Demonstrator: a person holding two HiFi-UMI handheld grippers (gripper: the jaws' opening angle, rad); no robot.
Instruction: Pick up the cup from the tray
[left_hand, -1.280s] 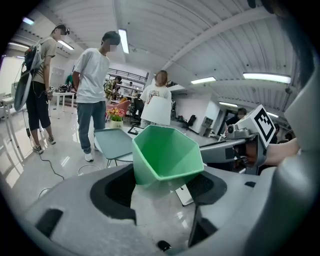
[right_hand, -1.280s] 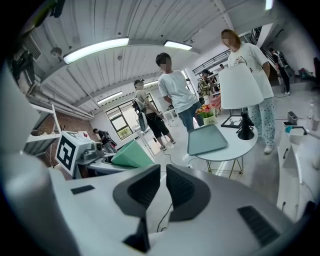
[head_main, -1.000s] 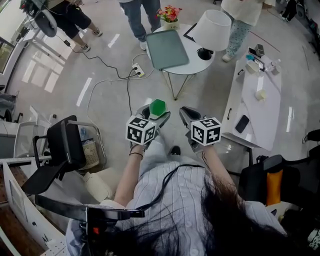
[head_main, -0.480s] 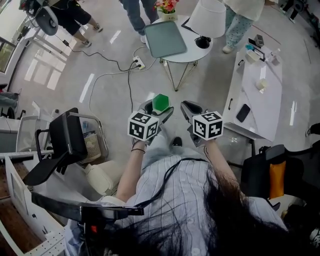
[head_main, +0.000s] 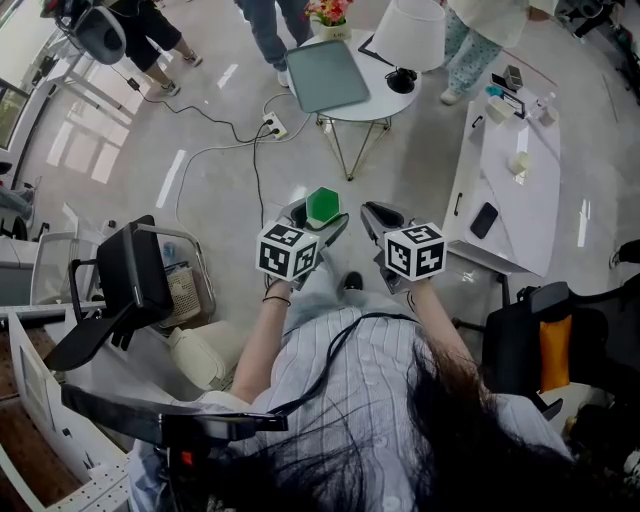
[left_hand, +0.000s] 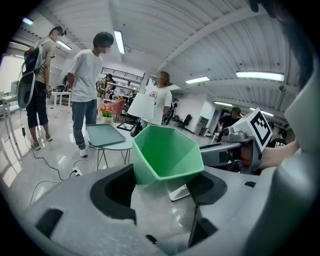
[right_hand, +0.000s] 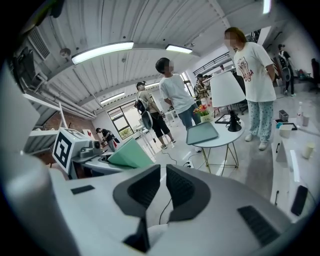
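Observation:
A green faceted cup (head_main: 322, 205) is held off the floor between the jaws of my left gripper (head_main: 318, 214), which is shut on its lower part. In the left gripper view the cup (left_hand: 167, 155) stands upright with its mouth open upward, in my left gripper (left_hand: 162, 184). My right gripper (head_main: 373, 217) hovers just right of it, jaws shut with nothing between them (right_hand: 163, 187). The grey-green tray (head_main: 327, 76) lies bare on a round white table (head_main: 385, 98) well ahead of both grippers; it also shows in the two gripper views (left_hand: 105, 135) (right_hand: 202, 133).
On the round table stand a white lamp (head_main: 412, 35) and a flower pot (head_main: 331, 14). A long white table (head_main: 515, 190) with a phone (head_main: 482, 220) runs at the right. A black chair (head_main: 140, 285) is at the left, and a power strip (head_main: 272, 126) with cables lies on the floor. Several people stand around.
The round table and tray have slid slightly up in the head view. Both grippers keep their pose, the cup still in the left one.

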